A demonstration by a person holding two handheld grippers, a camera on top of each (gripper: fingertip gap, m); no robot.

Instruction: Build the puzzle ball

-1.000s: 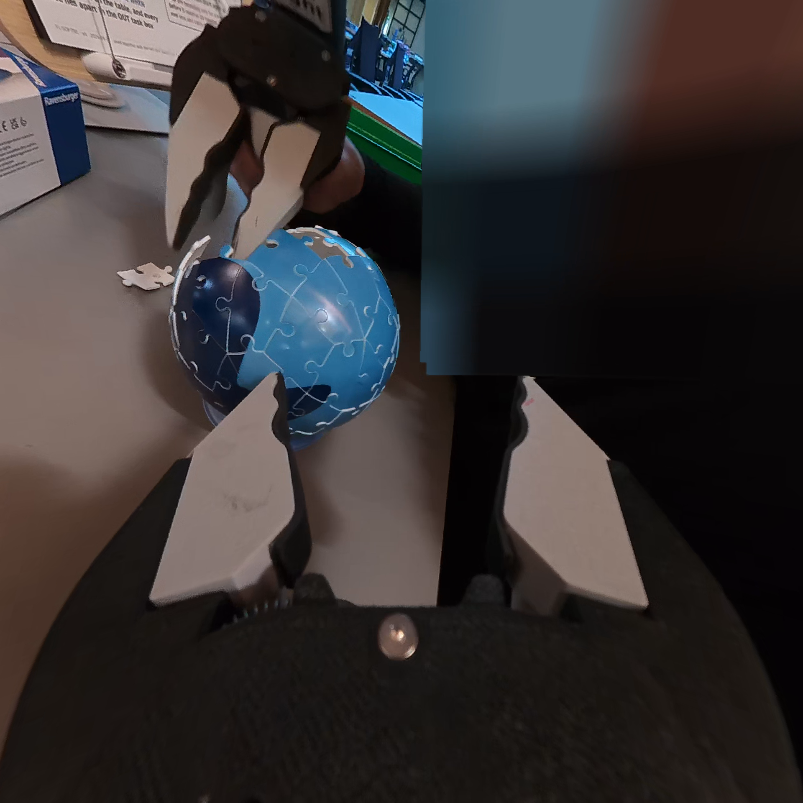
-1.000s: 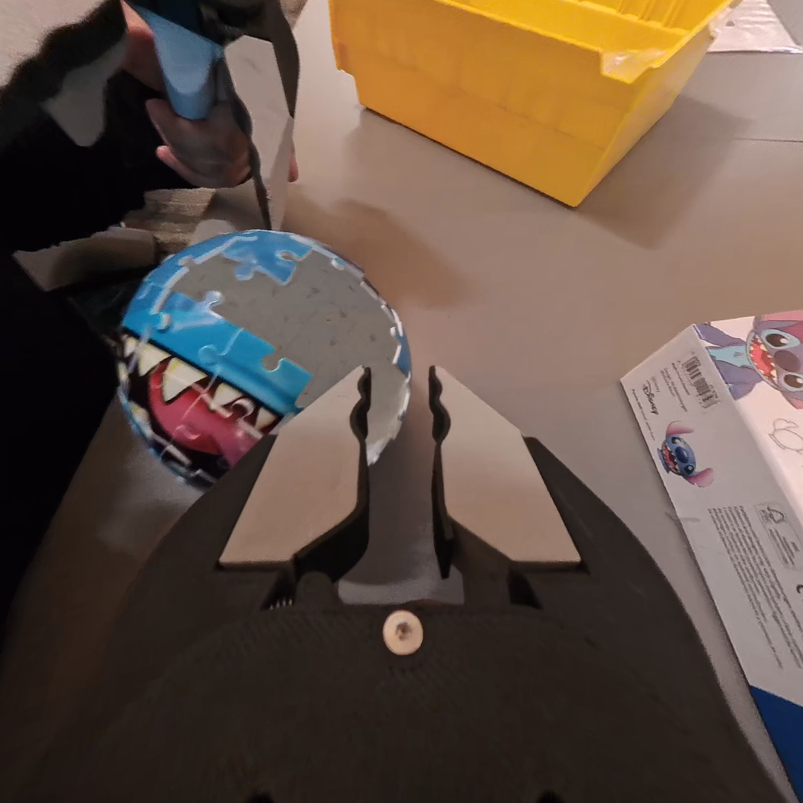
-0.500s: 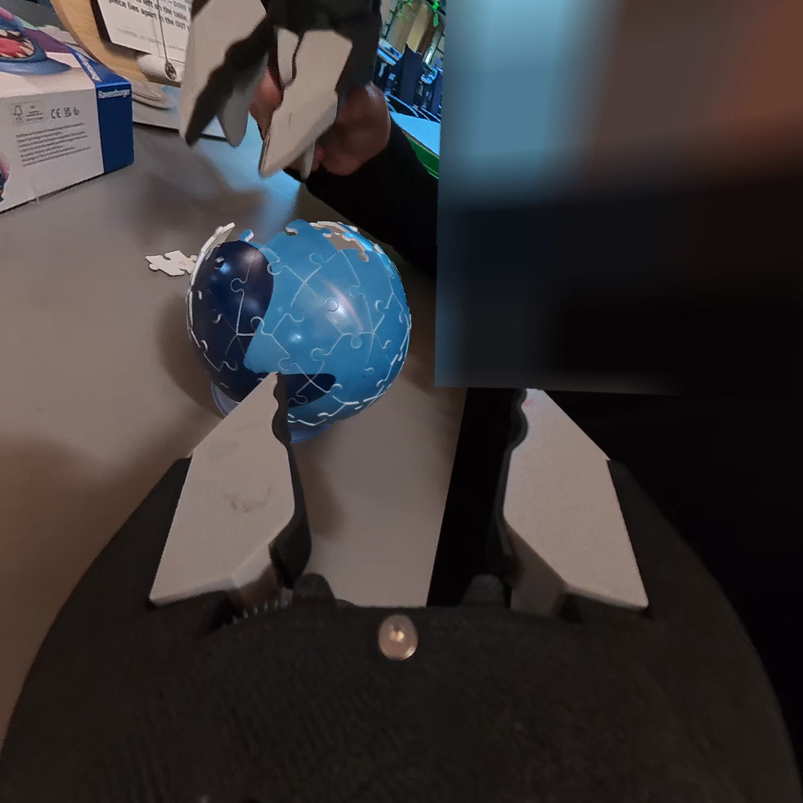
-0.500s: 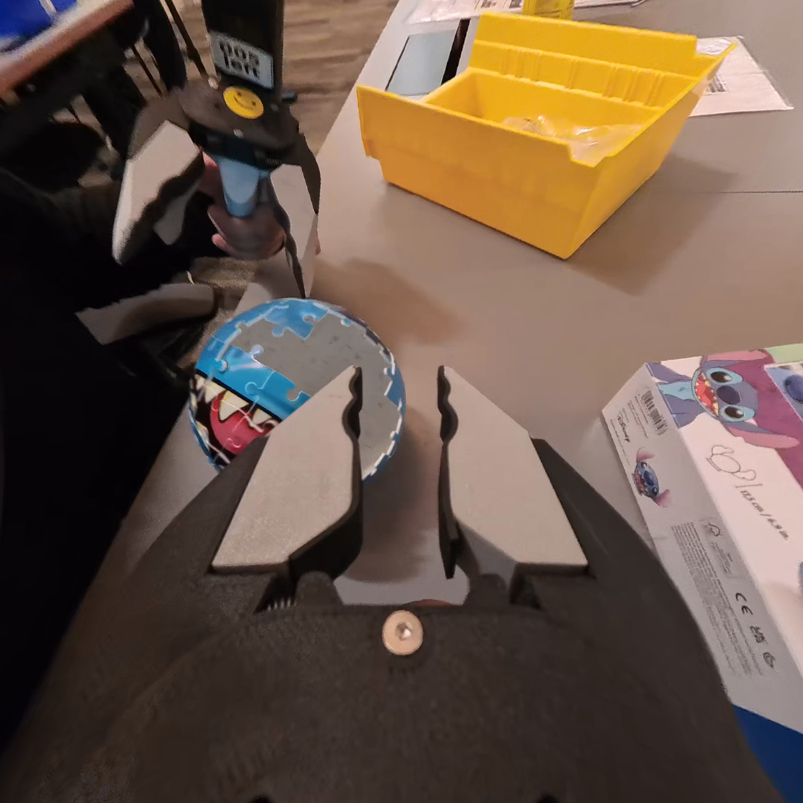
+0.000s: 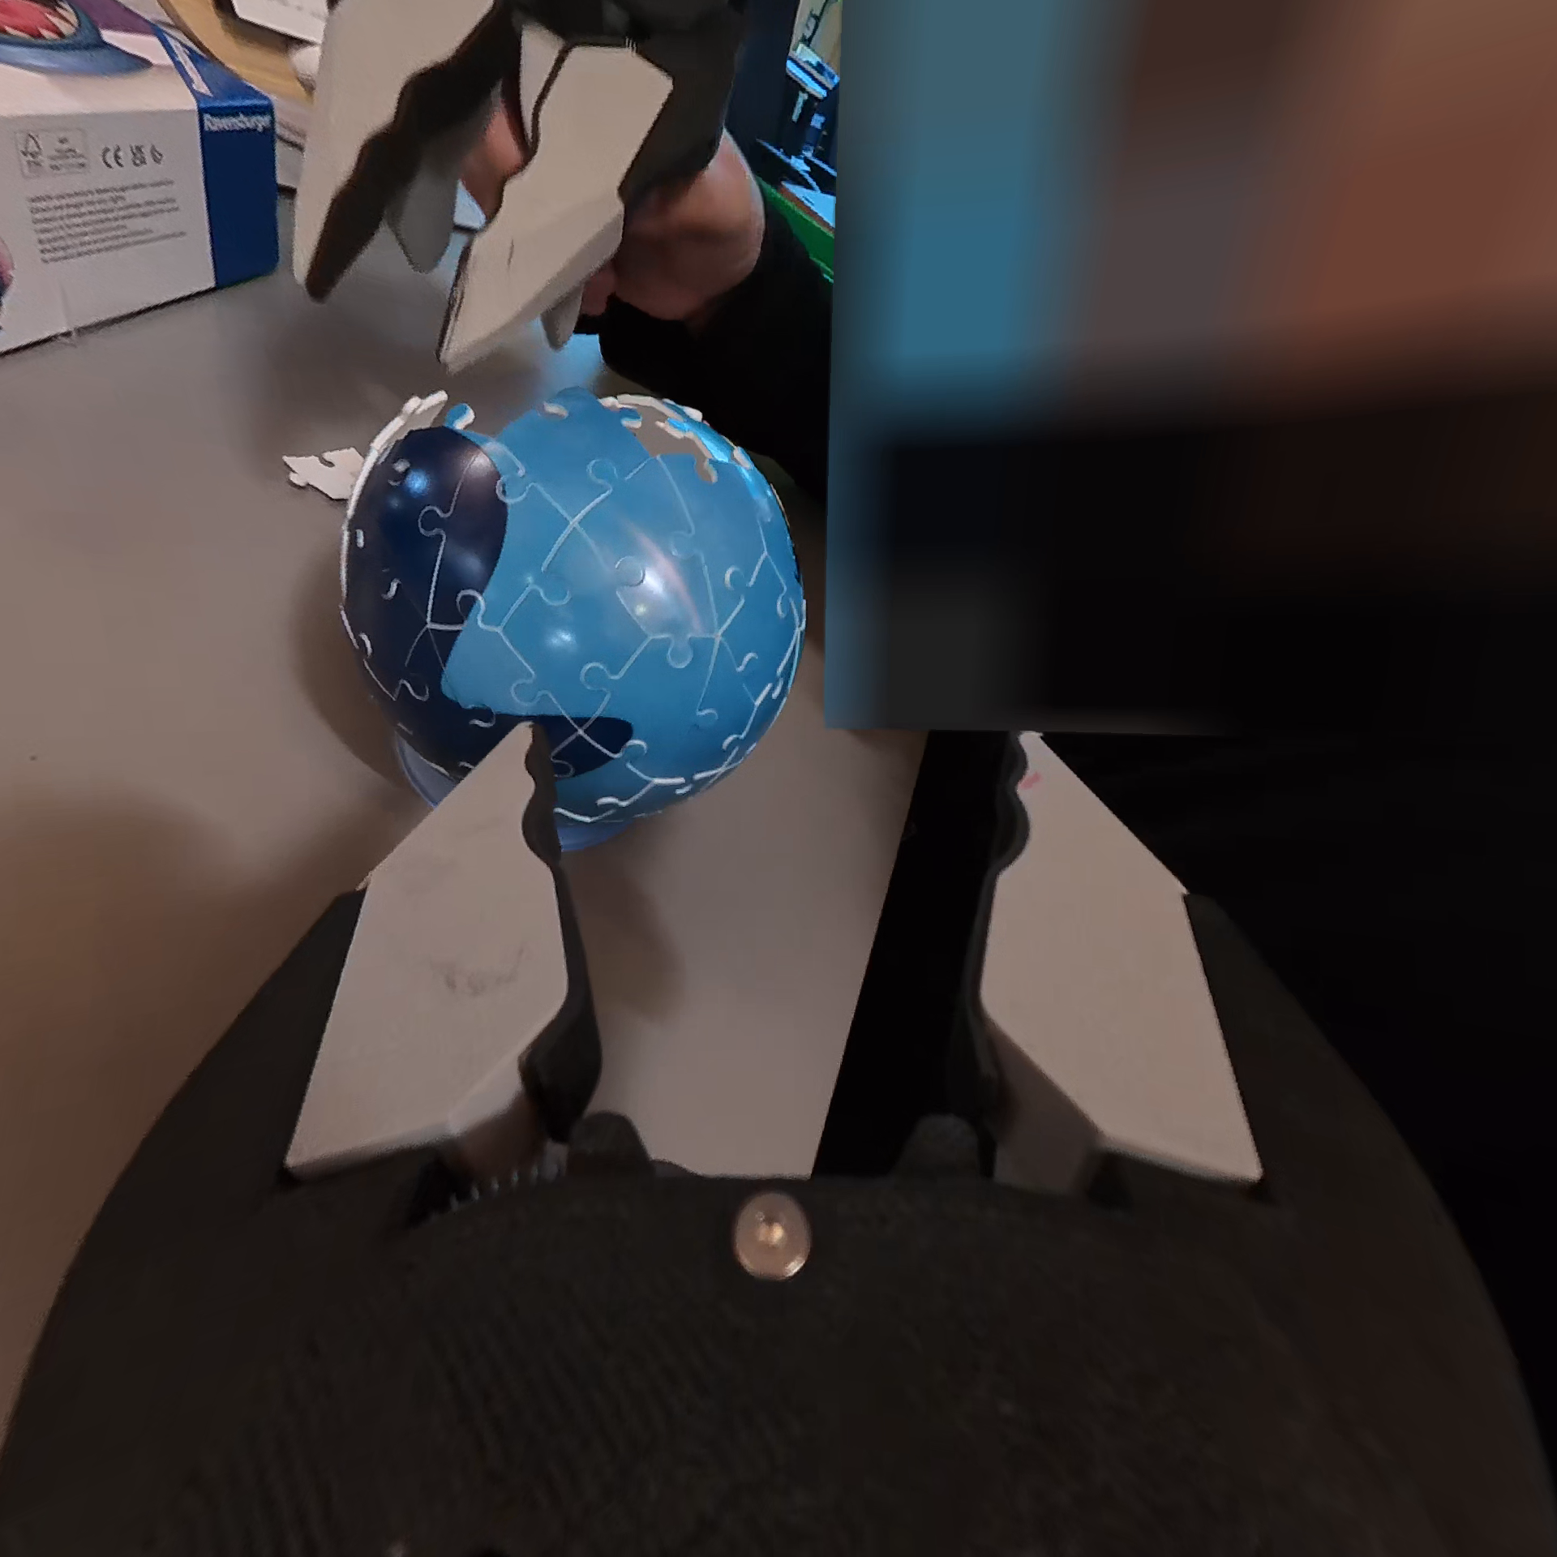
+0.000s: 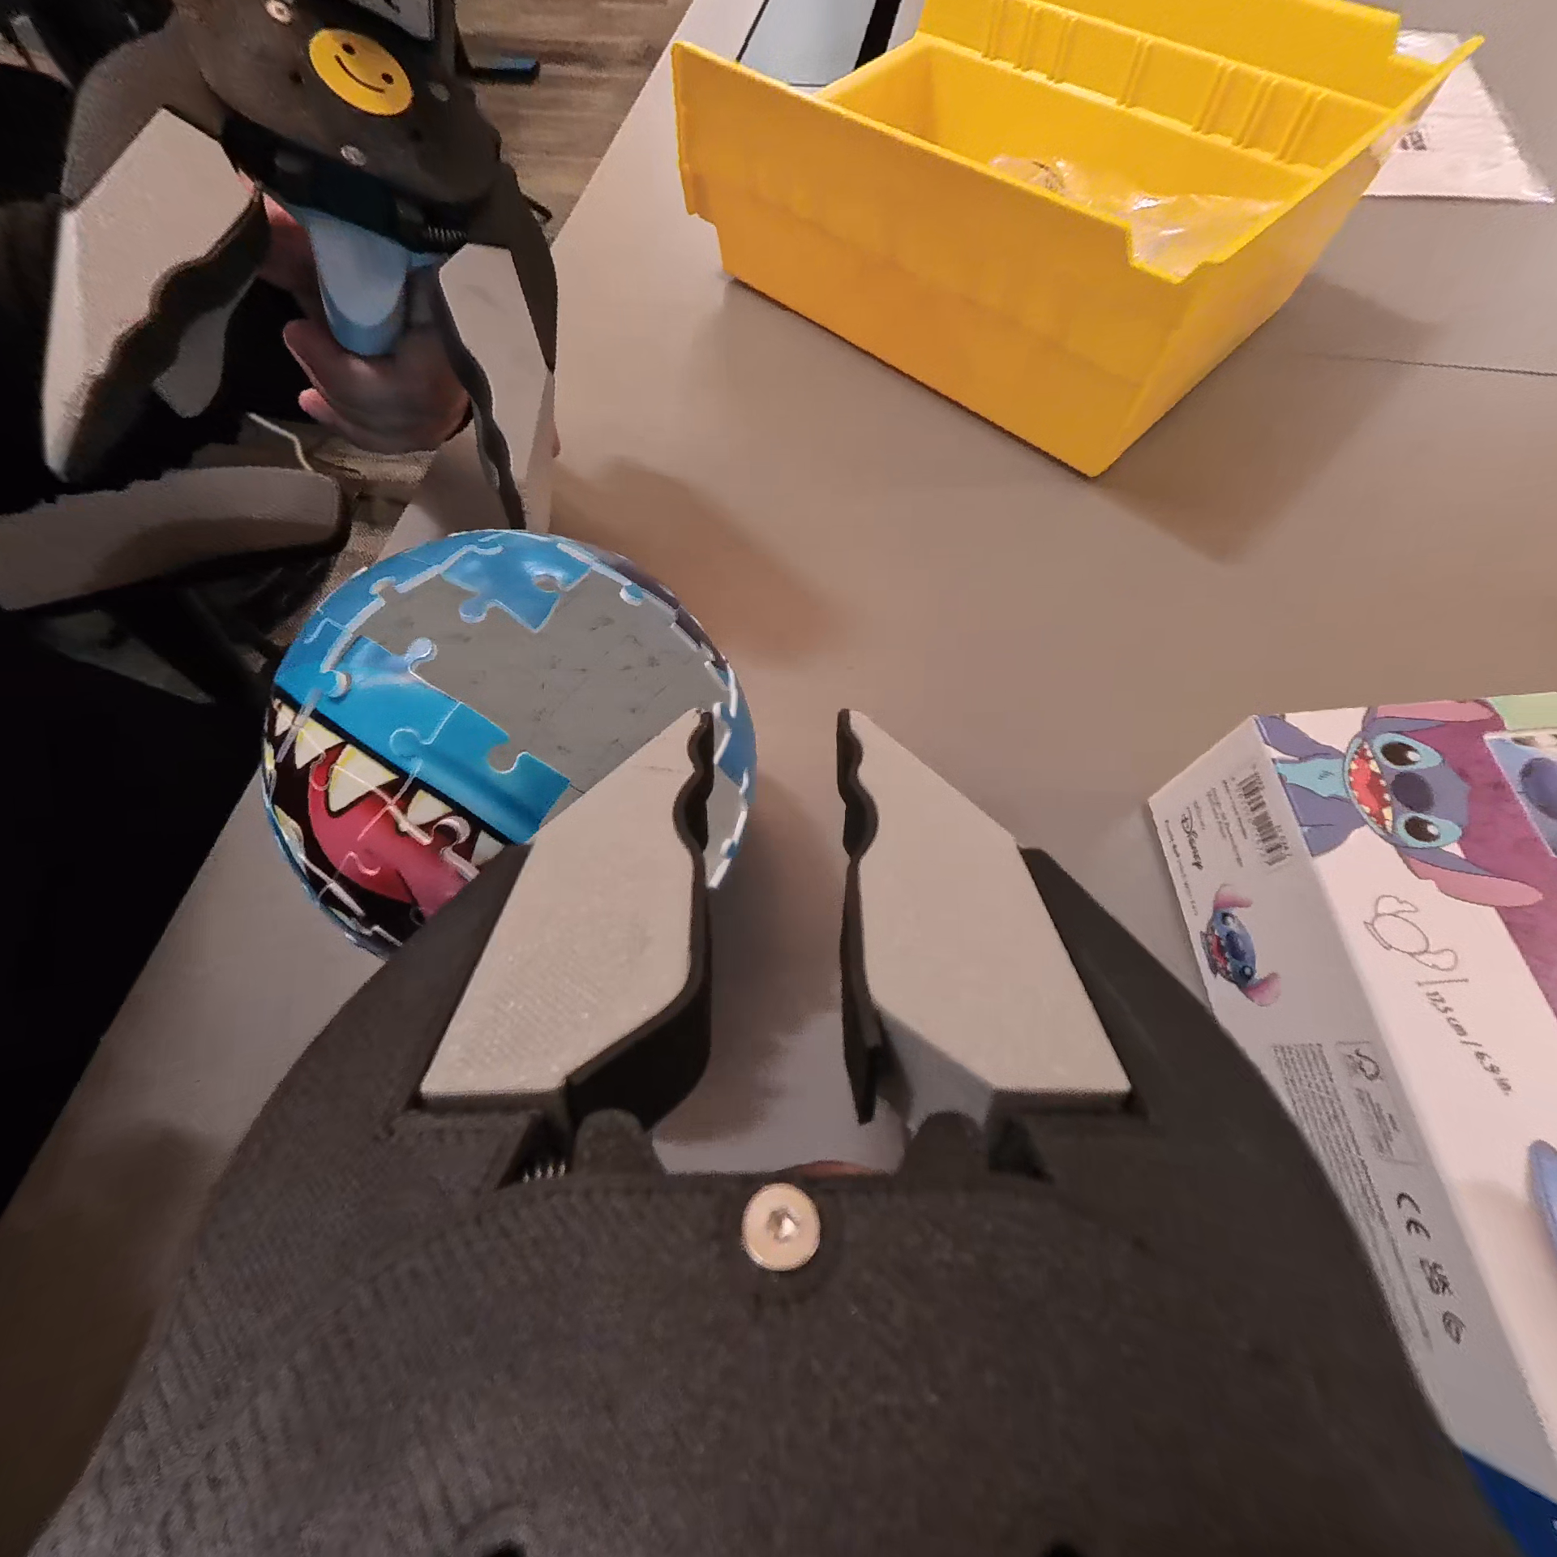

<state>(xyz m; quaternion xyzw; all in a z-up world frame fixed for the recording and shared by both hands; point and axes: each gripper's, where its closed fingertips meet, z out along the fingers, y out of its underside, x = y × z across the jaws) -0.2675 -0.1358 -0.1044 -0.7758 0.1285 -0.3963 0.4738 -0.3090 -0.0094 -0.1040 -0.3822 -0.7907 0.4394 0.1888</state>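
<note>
1. Puzzle ball (image 5: 573, 615) sits on the grey table (image 5: 152, 674) near the table's edge, resting on a small blue ring stand (image 5: 581, 834); neither tool touches it.
2. Left gripper (image 5: 775, 741) has its jaws wide apart with nothing between them. In its own view the ball lies ahead and to the left, its lower part hidden behind the left finger's tip.
3. Right gripper (image 6: 771, 716) has its jaws apart by a narrower gap, also with nothing between them. In its own view the ball (image 6: 505, 724) lies ahead and to the left, partly behind the left finger.
4. In the left wrist view the right gripper (image 5: 472, 270) hangs above and just behind the ball, clear of it; in the right wrist view the left gripper (image 6: 295, 404) stands beyond the ball, a hand (image 6: 379, 396) on its blue handle.
5. Only the left wrist view shows the ball's finished light and dark blue side and a loose white piece (image 5: 324, 468) lying on the table just beyond it.
6. Only the right wrist view shows the unfinished opening with the grey inside, a toothed mouth picture below it, and a yellow bin (image 6: 969, 278) farther back.
7. A white and blue box (image 6: 1390, 969) lies to the right; the left wrist view shows it (image 5: 126, 177) at upper left.
8. Being round, the ball has no long axis; its opening faces up, tilted toward the right gripper's camera.
</note>
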